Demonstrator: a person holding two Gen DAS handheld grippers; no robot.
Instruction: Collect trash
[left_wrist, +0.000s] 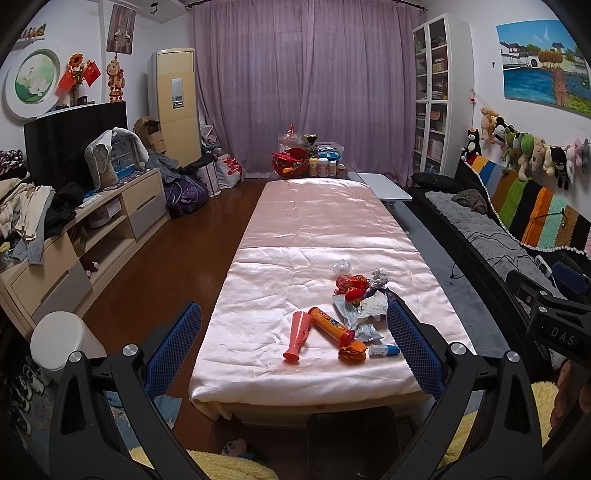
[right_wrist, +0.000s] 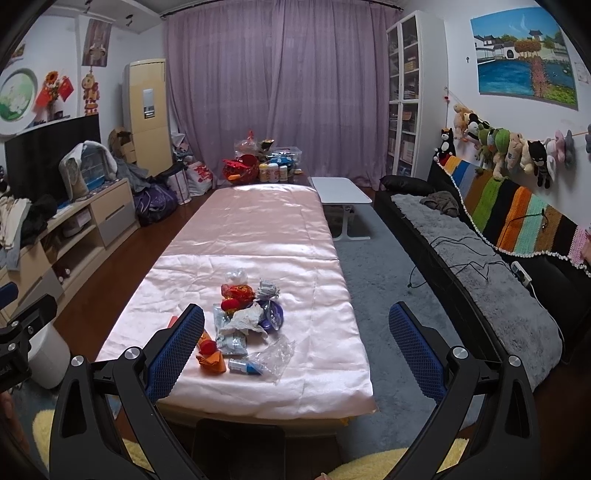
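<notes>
A pile of trash (left_wrist: 360, 306) lies on the near end of a long table under a pink satin cloth (left_wrist: 306, 229). It holds a red horn-shaped tube (left_wrist: 298, 334), an orange tube (left_wrist: 330, 326), crumpled white paper (left_wrist: 375, 306), red wrappers (left_wrist: 351, 283) and a small blue-capped vial (left_wrist: 384, 350). In the right wrist view the pile (right_wrist: 245, 314) also shows a clear plastic bag (right_wrist: 275, 354) and a purple wrapper (right_wrist: 273, 314). My left gripper (left_wrist: 293, 332) is open and empty, held before the table's near end. My right gripper (right_wrist: 295, 332) is open and empty, its left finger (right_wrist: 177, 347) beside the pile.
A white bin (left_wrist: 59, 338) stands on the wooden floor left of the table. A TV cabinet (left_wrist: 74, 236) with clothes runs along the left. A grey-covered sofa (right_wrist: 480, 258) and grey rug (right_wrist: 380, 295) lie right. Bottles and bags (left_wrist: 310, 158) crowd the table's far end.
</notes>
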